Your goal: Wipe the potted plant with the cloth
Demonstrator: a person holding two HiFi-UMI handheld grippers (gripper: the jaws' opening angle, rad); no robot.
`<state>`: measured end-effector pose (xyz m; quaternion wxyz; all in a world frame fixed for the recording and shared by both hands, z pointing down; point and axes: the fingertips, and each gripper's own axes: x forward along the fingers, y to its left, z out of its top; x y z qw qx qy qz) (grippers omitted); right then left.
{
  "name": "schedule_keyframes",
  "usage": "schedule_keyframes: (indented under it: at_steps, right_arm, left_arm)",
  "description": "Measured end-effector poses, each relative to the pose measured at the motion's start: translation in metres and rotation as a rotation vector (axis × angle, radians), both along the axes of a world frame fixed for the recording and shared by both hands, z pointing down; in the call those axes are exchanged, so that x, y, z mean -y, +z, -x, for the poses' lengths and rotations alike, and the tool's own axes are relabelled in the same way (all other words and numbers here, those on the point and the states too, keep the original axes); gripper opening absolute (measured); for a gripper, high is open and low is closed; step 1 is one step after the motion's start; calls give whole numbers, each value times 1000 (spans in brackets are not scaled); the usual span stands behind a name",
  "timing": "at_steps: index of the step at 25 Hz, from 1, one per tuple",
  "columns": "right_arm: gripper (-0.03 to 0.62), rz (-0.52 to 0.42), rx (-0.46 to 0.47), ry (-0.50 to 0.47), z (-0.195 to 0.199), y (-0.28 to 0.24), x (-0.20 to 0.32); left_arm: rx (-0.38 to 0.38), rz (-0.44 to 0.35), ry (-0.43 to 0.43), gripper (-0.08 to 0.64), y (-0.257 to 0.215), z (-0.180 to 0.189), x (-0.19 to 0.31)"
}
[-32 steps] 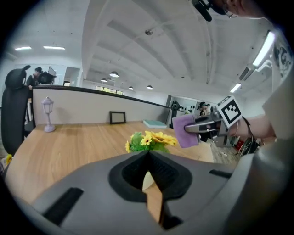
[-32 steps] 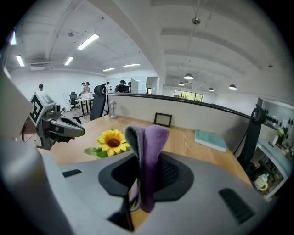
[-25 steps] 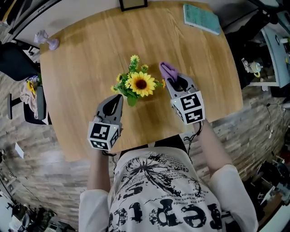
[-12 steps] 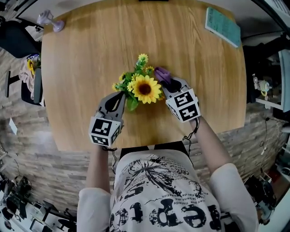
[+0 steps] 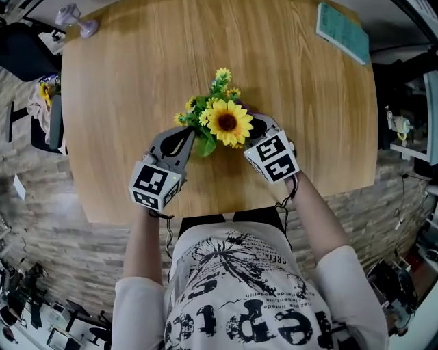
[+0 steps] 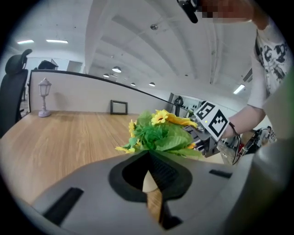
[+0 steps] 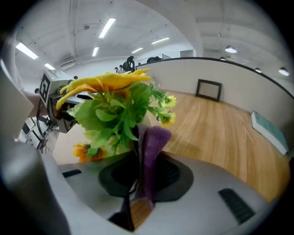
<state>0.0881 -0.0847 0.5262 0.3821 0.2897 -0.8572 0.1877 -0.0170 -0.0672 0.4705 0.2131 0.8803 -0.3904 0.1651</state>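
Note:
The potted plant [image 5: 226,120], a big sunflower with small yellow blooms and green leaves, stands mid-table. My left gripper [image 5: 186,137] is shut, its tips against the lower left leaves; in the left gripper view the foliage [image 6: 158,133] sits just beyond the closed jaws. My right gripper [image 5: 255,128] is on the plant's right, shut on a purple cloth [image 7: 151,151]. The cloth stands up from the jaws and touches the green leaves [image 7: 115,114] under the sunflower head. From above, the flower hides most of the cloth. The pot itself is hidden by foliage.
The round wooden table [image 5: 123,89] also holds a teal book [image 5: 342,31] at the far right, a small lamp figure [image 5: 79,20] at the far left and a picture frame [image 7: 209,88] at the back. A chair [image 5: 27,48] stands off the left edge.
My right gripper has come down and left with the purple cloth, which now lies under the sunflower against the leaves. The left gripper has stayed beside the plant.

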Motion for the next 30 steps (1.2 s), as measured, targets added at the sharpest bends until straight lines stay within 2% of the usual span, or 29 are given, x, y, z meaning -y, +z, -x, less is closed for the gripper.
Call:
schedule_keyframes:
  at_steps: [4,11,16,19,30]
  right_arm:
    - [81,8,0,9,-1,-1,-6]
    - [81,15,-7,82,-1,-2,-22]
    - [81,79,50,212,3,0,-37]
    - [81,86,62,262,5,-1,-45]
    - [84,104,41,292,26,1,-72]
  left_arm:
    - [-38,12,15,2,0,1,-1]
    - [-77,-5,29,2,0,4,2]
    - [-78,-8,54,2,2,7,4]
    - [-71,-19,68,2,1,8,5]
    - [-121,-46,90,2,0,10,4]
